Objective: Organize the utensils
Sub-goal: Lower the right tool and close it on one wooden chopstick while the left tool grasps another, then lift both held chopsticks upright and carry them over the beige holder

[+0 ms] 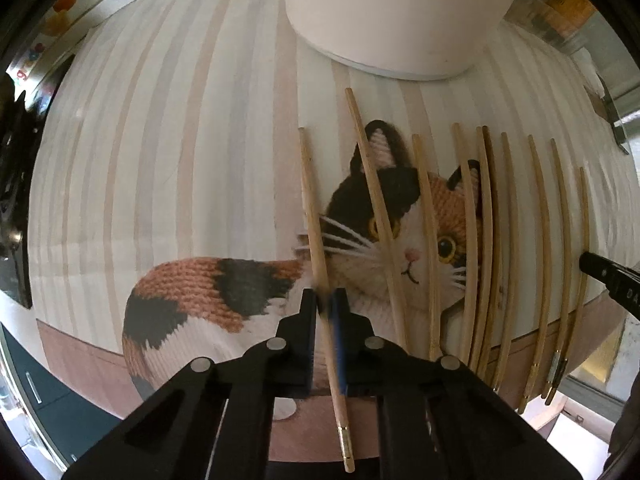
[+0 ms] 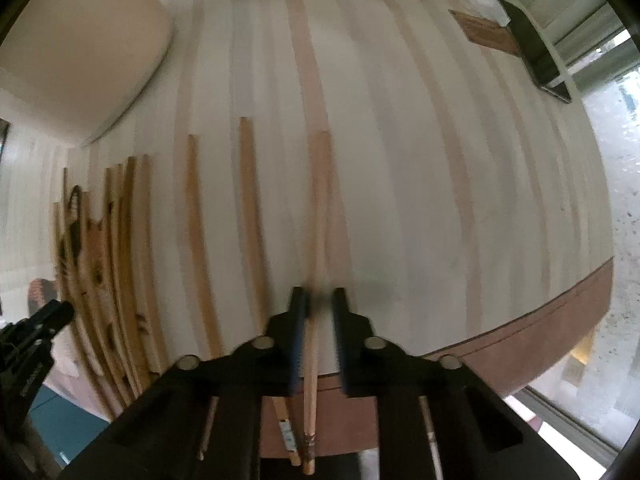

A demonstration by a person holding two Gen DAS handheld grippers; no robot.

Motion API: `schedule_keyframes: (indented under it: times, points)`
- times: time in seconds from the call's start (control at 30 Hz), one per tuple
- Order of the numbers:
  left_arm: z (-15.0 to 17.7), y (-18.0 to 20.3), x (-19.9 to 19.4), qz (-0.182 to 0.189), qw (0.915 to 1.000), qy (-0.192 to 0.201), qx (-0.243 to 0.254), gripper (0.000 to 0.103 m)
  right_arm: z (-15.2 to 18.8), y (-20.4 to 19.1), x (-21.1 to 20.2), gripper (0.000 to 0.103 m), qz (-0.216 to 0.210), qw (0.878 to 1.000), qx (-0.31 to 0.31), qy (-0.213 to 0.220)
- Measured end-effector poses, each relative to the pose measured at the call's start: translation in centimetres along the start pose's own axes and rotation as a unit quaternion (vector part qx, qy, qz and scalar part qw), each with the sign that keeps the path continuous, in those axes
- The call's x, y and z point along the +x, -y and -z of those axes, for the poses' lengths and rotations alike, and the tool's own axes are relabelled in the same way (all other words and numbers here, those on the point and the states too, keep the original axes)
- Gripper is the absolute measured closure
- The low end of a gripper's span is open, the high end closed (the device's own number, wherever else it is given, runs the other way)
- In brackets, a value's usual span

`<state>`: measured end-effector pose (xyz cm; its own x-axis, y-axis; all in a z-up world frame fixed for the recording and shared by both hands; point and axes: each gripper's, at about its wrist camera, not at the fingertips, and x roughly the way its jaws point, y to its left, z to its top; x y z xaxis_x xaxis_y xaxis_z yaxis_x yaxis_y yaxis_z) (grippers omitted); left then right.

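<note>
A striped tabletop [image 1: 168,152] with a knitted-cat picture is shown, a white container [image 1: 396,16] at its far edge. The left tongs [image 1: 327,300] are closed on the leftmost chopstick [image 1: 316,236]; the right tongs [image 2: 318,300] are clamped on the rightmost chopstick [image 2: 318,216]. Each should be lifted level, grip kept firm. No legible writing is seen.

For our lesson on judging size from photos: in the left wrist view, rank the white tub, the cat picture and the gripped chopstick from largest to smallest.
1. Cat picture and white tub: unsure, tub is cropped.
2. Gripped chopstick: thinnest, smallest.
</note>
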<state>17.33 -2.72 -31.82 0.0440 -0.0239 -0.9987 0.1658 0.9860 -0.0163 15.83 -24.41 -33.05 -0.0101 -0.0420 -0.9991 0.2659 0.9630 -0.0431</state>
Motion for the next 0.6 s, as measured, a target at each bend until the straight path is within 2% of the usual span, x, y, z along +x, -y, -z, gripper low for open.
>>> schedule_keyframes:
  times: [0.07, 0.33, 0.43, 0.53, 0.6]
  points:
    - [-0.9, -1.2, -0.1, 0.01, 0.9999, -0.004, -0.003, 0.098, 0.2, 0.5, 0.3, 0.095, 0.003, 1.0, 0.013, -0.006]
    - [-1.1, -4.9, 0.6, 0.043, 0.9988, -0.015, -0.018, 0.096, 0.6, 2.1, 1.8, 0.095, 0.009, 0.999, 0.024, -0.022]
    - [-1.5, -5.4, 0.7, 0.038, 0.999, -0.021, -0.005, 0.094, 0.4, 2.2, 1.7, 0.095, 0.011, 0.999, 0.029, -0.03]
    - [-1.3, -3.9, 0.9, 0.029, 0.9993, -0.025, -0.003, 0.094, -1.2, 2.3, 1.8, 0.095, 0.014, 0.999, 0.024, -0.039]
    - [-1.5, -5.1, 1.0, 0.021, 0.9994, -0.026, -0.004, 0.094, -1.9, 2.2, 1.8, 0.095, 0.013, 0.999, 0.021, -0.043]
